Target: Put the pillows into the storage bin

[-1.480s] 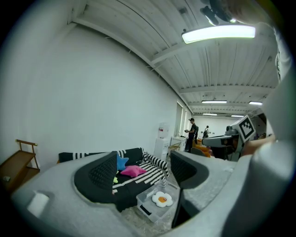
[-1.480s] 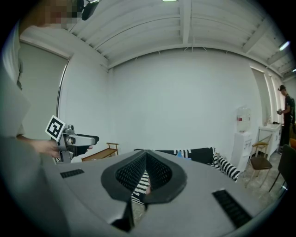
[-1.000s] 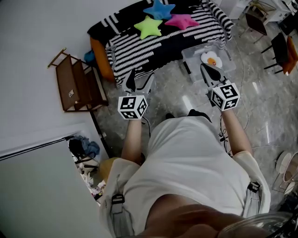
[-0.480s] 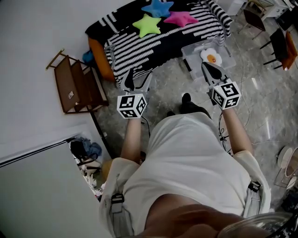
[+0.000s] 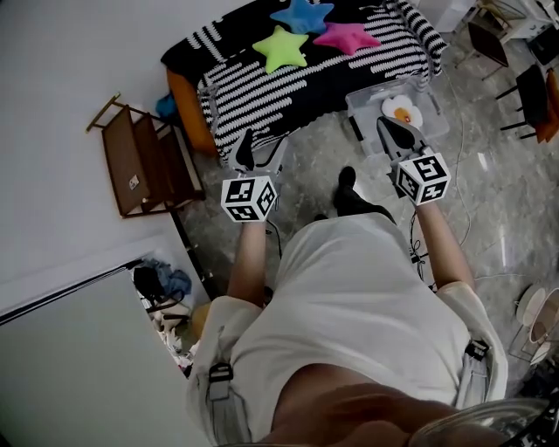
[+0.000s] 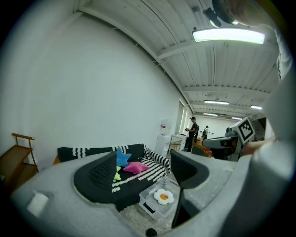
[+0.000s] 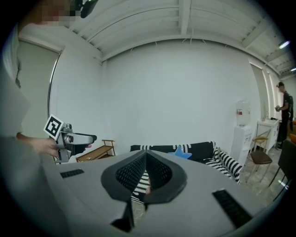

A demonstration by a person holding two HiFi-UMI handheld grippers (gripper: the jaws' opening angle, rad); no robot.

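Left gripper (image 5: pixel 262 150): jaws apart, nothing between.
Right gripper (image 5: pixel 390 131): jaws together, empty.
Pillows on couch: 3, namely green star pillow (image 5: pixel 279 48), blue star pillow (image 5: pixel 301 16), pink star pillow (image 5: pixel 347 37); all on the striped couch (image 5: pixel 262 96).
Storage bin (image 5: pixel 365 98): on the floor just beside the couch's front edge; egg pillow (image 5: pixel 402 112) inside.
Floor (image 5: pixel 306 170): bare between grippers and couch.
Left margin: wooden rack (image 5: pixel 144 157) against the wall.

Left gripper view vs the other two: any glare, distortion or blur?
Left gripper view: heavy fisheye, black corners, ceiling lamp blown out. Right gripper view: same fisheye and dark corners, light even, no glare. Head view: edges bow, glossy floor carries pale reflections, green star pillow sharp.
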